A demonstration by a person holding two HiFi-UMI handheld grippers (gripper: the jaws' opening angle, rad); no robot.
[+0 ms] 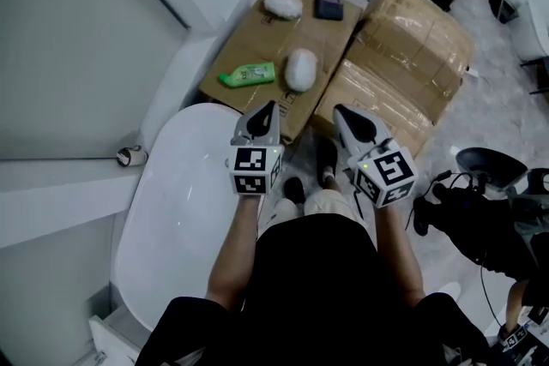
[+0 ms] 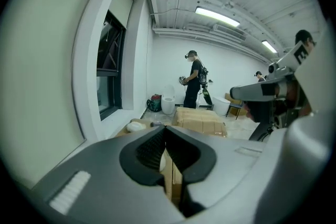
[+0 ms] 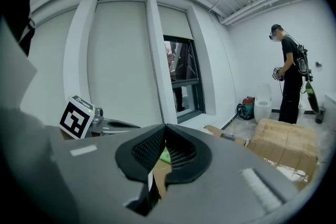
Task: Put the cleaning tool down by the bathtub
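Observation:
Two white fluffy cleaning pads lie on a flat cardboard box [image 1: 257, 47], one at its far end [image 1: 282, 4] and one nearer [image 1: 300, 69]. A green bottle [image 1: 248, 75] lies beside the nearer pad. The white bathtub [image 1: 171, 210] is at lower left. My left gripper [image 1: 268, 105] hovers over the tub's far rim, shut and empty. My right gripper [image 1: 341, 110] is level with it, over the gap by the boxes, also shut and empty. In the left gripper view the left gripper's [image 2: 165, 127] jaws meet. In the right gripper view the right gripper's [image 3: 164, 126] jaws meet too.
A taped cardboard box [image 1: 403, 56] lies to the right of the first. A small dark case [image 1: 328, 8] sits by the far pad. Dark camera gear [image 1: 489, 210] stands on the floor at right. A metal fitting [image 1: 131, 156] sits by the tub. A person in black [image 2: 193, 81] stands far off.

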